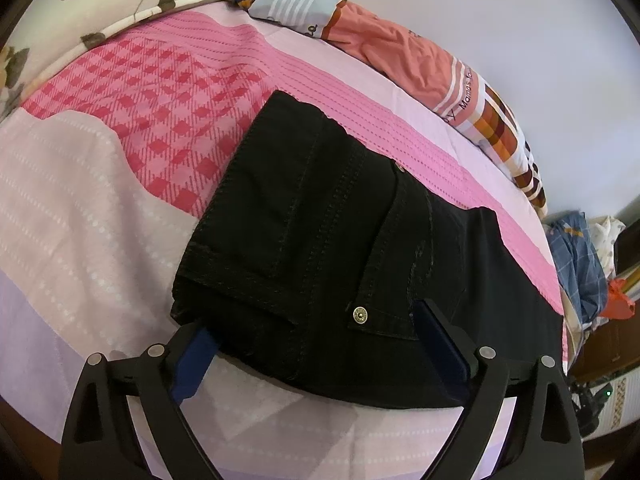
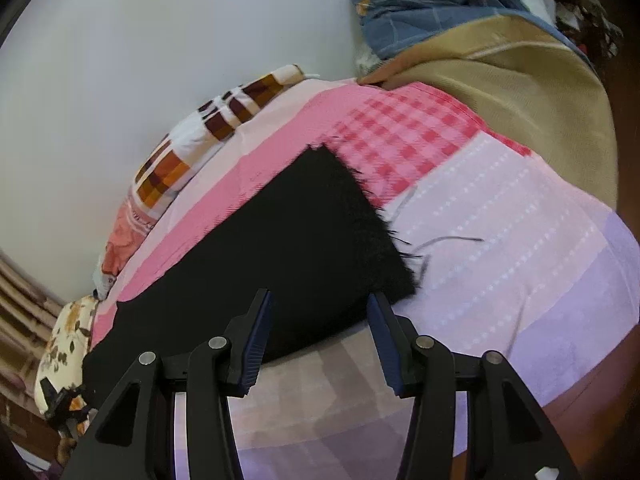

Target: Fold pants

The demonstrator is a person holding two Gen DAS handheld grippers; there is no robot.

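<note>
Both grippers' jaws gape wide at black pants [image 1: 320,240] on pink bedsheet [image 1: 120,200], pillows [image 1: 400,48] behind.

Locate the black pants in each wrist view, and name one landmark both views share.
Left wrist: black pants, waist end with a rivet, centre to lower right, between the open left claw.
Right wrist: frayed leg hem, centre, ahead of the open right claw.
Shared landmark: brown-checked pillow by the wall.

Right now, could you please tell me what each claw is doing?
Left claw: open, fingers either side of the waist end of the black pants, gripping nothing.
Right claw: open at the frayed leg end, gripping nothing.
</note>
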